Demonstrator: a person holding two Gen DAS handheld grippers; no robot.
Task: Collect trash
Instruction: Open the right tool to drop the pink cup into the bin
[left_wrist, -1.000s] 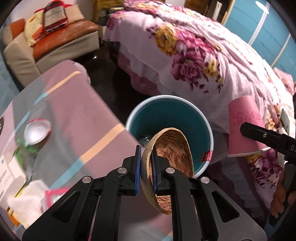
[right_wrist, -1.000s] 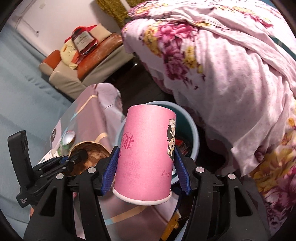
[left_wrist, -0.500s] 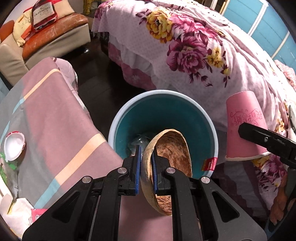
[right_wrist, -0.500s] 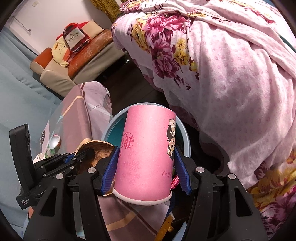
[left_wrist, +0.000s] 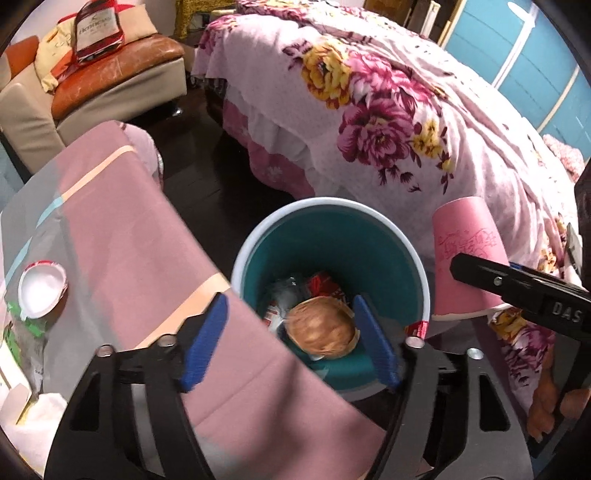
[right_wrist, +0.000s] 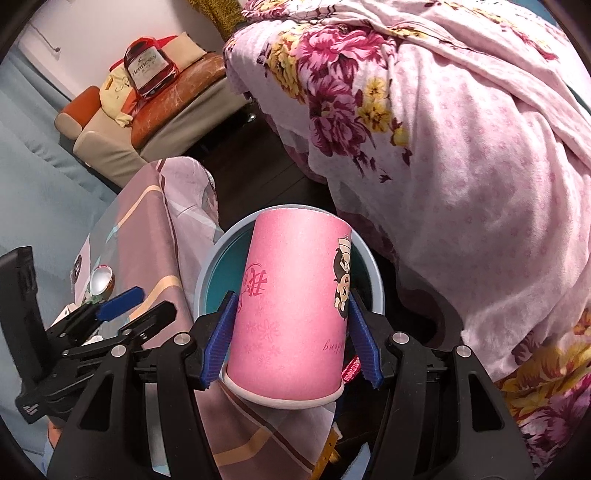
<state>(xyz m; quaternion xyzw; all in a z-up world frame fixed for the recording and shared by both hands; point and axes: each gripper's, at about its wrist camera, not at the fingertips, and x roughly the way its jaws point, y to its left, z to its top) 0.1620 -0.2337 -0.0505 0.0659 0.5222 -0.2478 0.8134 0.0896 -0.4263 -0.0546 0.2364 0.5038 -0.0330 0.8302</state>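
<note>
A teal bin (left_wrist: 369, 243) with a pale rim stands on the dark floor between the table and the bed; it also shows in the right wrist view (right_wrist: 218, 273). A brown coconut shell (left_wrist: 321, 328) lies inside it on other trash. My left gripper (left_wrist: 291, 347) is open and empty above the bin's near rim. My right gripper (right_wrist: 291, 343) is shut on a pink paper cup (right_wrist: 291, 310), held upside down over the bin's rim. The cup also shows in the left wrist view (left_wrist: 465, 254) at the bin's right.
A table with a pink striped cloth (left_wrist: 122, 236) lies left of the bin, with a round white lid (left_wrist: 40, 291) and wrappers at its left edge. A bed with a floral cover (left_wrist: 388, 122) is close behind the bin. A sofa (left_wrist: 110, 85) stands at the back left.
My left gripper has opened and the coconut shell has dropped into the bin. The right gripper, still holding the pink cup, has moved closer over the bin.
</note>
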